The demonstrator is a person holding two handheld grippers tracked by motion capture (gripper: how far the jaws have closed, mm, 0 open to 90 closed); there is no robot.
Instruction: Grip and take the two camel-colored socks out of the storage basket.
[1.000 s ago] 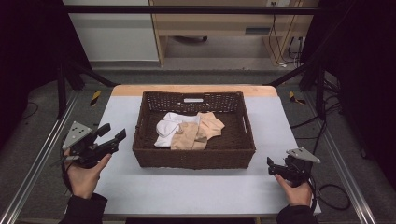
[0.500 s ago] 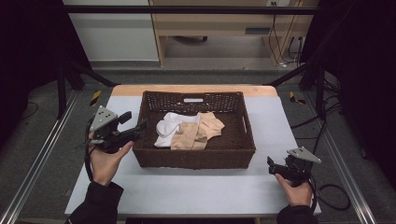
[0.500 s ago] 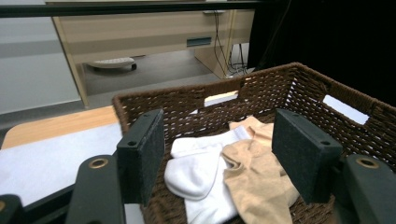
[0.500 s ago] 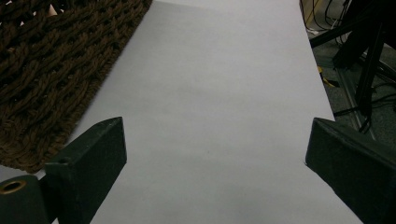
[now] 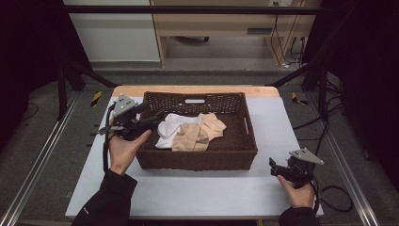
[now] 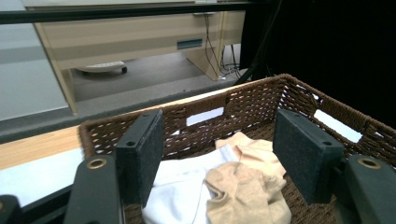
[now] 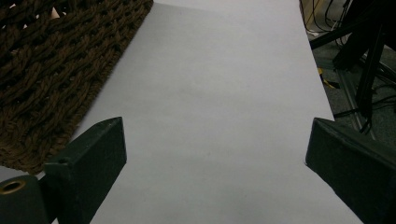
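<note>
A dark brown wicker basket (image 5: 197, 159) stands mid-table. Inside lie white socks (image 5: 171, 128) and tan socks (image 5: 200, 134), bunched together. My left gripper (image 5: 153, 115) hangs open over the basket's left rim, jaws pointing in at the socks. In the left gripper view that gripper (image 6: 217, 156) frames the white sock (image 6: 180, 191) and tan sock (image 6: 245, 191), holding nothing. My right gripper (image 5: 275, 168) rests open on the table at the front right. In the right gripper view it (image 7: 215, 156) spans bare table beside the basket wall (image 7: 51, 70).
The grey table top (image 5: 211, 193) has an open strip in front of the basket and to its right. A wooden edge (image 5: 197, 88) runs along the table's far side. Black frame posts and cables (image 5: 324, 89) stand at the right; a cabinet (image 5: 221, 28) is behind.
My left gripper has moved from the table's left side rightward and up, reaching over the basket's left rim. The right gripper has stayed still.
</note>
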